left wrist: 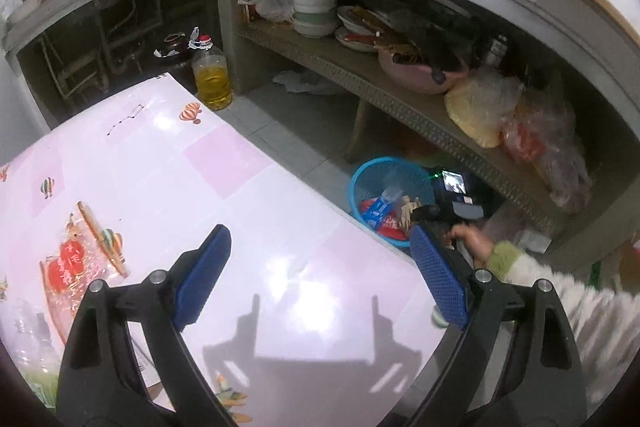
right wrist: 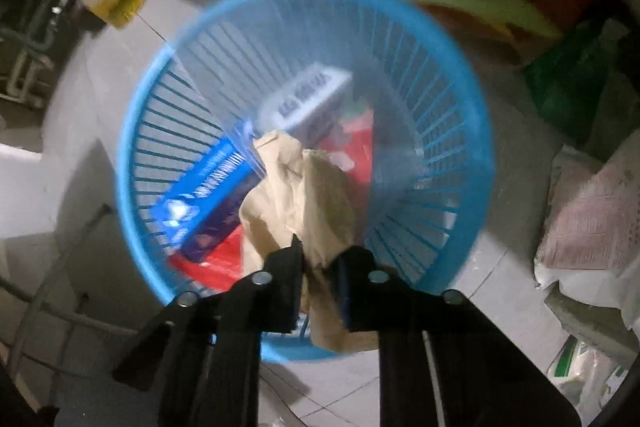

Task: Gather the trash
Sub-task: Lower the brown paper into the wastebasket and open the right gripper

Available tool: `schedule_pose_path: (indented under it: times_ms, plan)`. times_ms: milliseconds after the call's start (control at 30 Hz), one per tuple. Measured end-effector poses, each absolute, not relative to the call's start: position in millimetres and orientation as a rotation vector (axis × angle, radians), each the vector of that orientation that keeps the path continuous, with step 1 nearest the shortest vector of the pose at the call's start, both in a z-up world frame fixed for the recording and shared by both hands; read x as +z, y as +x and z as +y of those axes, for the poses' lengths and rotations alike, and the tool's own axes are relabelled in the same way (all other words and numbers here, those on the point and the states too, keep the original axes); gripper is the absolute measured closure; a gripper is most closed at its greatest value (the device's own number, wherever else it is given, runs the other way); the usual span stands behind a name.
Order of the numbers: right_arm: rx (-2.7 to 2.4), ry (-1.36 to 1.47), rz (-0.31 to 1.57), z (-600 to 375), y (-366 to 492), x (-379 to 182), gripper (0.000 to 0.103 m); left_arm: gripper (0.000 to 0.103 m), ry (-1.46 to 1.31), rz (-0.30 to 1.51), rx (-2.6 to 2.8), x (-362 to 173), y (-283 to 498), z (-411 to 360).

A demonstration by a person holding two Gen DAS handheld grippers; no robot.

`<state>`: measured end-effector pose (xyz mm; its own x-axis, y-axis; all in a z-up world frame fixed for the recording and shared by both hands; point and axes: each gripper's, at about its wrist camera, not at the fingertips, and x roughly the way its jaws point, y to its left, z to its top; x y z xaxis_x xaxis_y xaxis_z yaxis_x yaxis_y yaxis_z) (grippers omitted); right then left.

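My right gripper [right wrist: 320,255] is shut on a crumpled brown paper [right wrist: 304,195] and holds it over the blue slatted trash basket [right wrist: 448,131] on the floor. The basket holds a blue box [right wrist: 212,187], a white box [right wrist: 308,99] and red wrappers [right wrist: 360,139]. In the left wrist view the basket [left wrist: 368,179] sits past the table's edge, with the right gripper [left wrist: 424,213] and the paper [left wrist: 406,211] above it. My left gripper [left wrist: 320,247] is open and empty above the pink table [left wrist: 224,195]. A clear wrapper with red print [left wrist: 76,259] and a clear plastic bottle [left wrist: 28,339] lie on the table at left.
A bottle of yellow oil [left wrist: 210,75] stands on the floor beyond the table. A concrete shelf [left wrist: 400,99] under the counter holds bowls, a pink basin and plastic bags. Sacks [right wrist: 592,227] lie on the floor right of the basket.
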<state>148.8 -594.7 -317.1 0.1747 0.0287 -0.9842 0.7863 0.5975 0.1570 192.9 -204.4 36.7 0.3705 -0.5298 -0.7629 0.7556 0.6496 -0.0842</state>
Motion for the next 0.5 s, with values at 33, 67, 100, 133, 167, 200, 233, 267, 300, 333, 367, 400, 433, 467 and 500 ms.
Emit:
schedule_pose_path:
  times_ms: [33,67,100,133,167,200,233,267,300,333,367,400,433,467,500]
  plan:
    - [-0.621,0.796,1.32,-596,153,-325,0.09,0.016,0.304,0.855,-0.838,36,193,-202]
    - [-0.617,0.805,1.334,-597,156,-332,0.09,0.016,0.308,0.859,-0.832,34,194,-201]
    - [-0.619,0.825,1.355,-600,161,-342,0.09,0.016,0.308,0.86,-0.829,33,195,-201]
    - [-0.62,0.841,1.363,-601,163,-348,0.09,0.016,0.307,0.861,-0.828,33,196,-200]
    - [-0.617,0.863,1.375,-604,165,-354,0.09,0.016,0.304,0.862,-0.826,33,197,-200]
    - [-0.618,0.882,1.391,-606,167,-362,0.09,0.016,0.301,0.863,-0.824,33,197,-199]
    - [-0.624,0.866,1.401,-607,169,-366,0.09,0.016,0.299,0.865,-0.823,32,199,-198]
    - [-0.635,0.83,1.414,-606,172,-366,0.089,0.016,0.299,0.865,-0.822,32,199,-197]
    - [-0.632,0.825,1.418,-607,173,-367,0.089,0.016,0.3,0.866,-0.817,32,199,-196]
    - [-0.622,0.834,1.424,-608,173,-366,0.088,0.016,0.297,0.866,-0.816,32,200,-195]
    - [-0.615,0.841,1.428,-609,171,-366,0.087,0.016,0.295,0.867,-0.817,32,200,-195]
    - [-0.588,0.857,1.416,-611,169,-361,0.081,0.016,0.289,0.867,-0.82,32,200,-194]
    - [-0.565,0.858,1.403,-611,167,-356,0.07,0.016,0.287,0.867,-0.821,32,200,-195]
    - [-0.535,0.841,1.387,-609,166,-346,0.065,0.016,0.285,0.867,-0.822,32,199,-194]
    - [-0.515,0.815,1.376,-606,164,-337,0.055,0.016,0.283,0.865,-0.823,32,199,-193]
